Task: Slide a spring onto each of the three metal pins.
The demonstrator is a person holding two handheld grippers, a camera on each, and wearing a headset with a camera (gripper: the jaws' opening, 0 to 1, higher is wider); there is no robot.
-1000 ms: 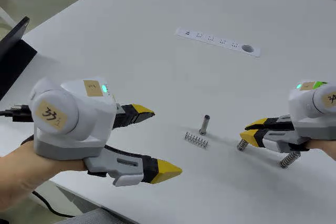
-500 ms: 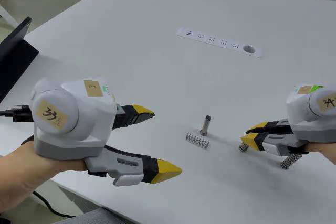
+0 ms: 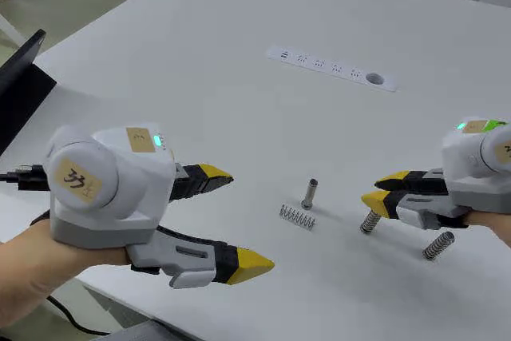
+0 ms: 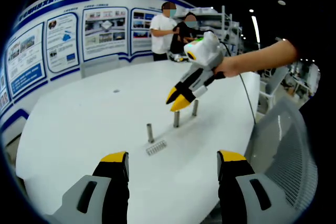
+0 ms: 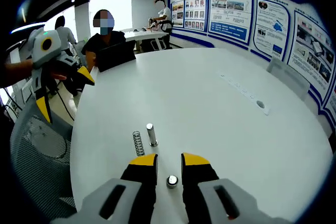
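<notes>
Springs already sit on two of the three pins. In the head view the loose spring (image 3: pixel 297 216) lies flat on the worktop (image 3: pixel 200 77) just beside the foot of the bare pin (image 3: pixel 309 193), between your two sets of jaws. Your left gripper (image 3: pixel 235 217) has its jaws spread wide with nothing in them, well short of the loose spring. Your right gripper (image 3: pixel 382 192) has its jaws a narrow gap apart and empty, tips just above the first sprung pin (image 3: pixel 369 222). The second sprung pin (image 3: pixel 437 245) is behind those tips, under the gripper's body. A power strip (image 3: pixel 331 67) lies far beyond both pairs of jaws. In the left gripper view, the bare pin (image 4: pixel 150 132) and the loose spring (image 4: pixel 156 148) are straight ahead of your wide jaws, with the right gripper (image 4: pixel 181 98) beyond them, over the two sprung pins. In the right gripper view, the head of the first sprung pin (image 5: pixel 171 181) shows in the gap between your jaws, back from the tips. The bare pin (image 5: pixel 151 134) and the loose spring (image 5: pixel 137 143) are just ahead of the left jaw, and the left gripper (image 5: pixel 65 93) is far off to that side.
</notes>
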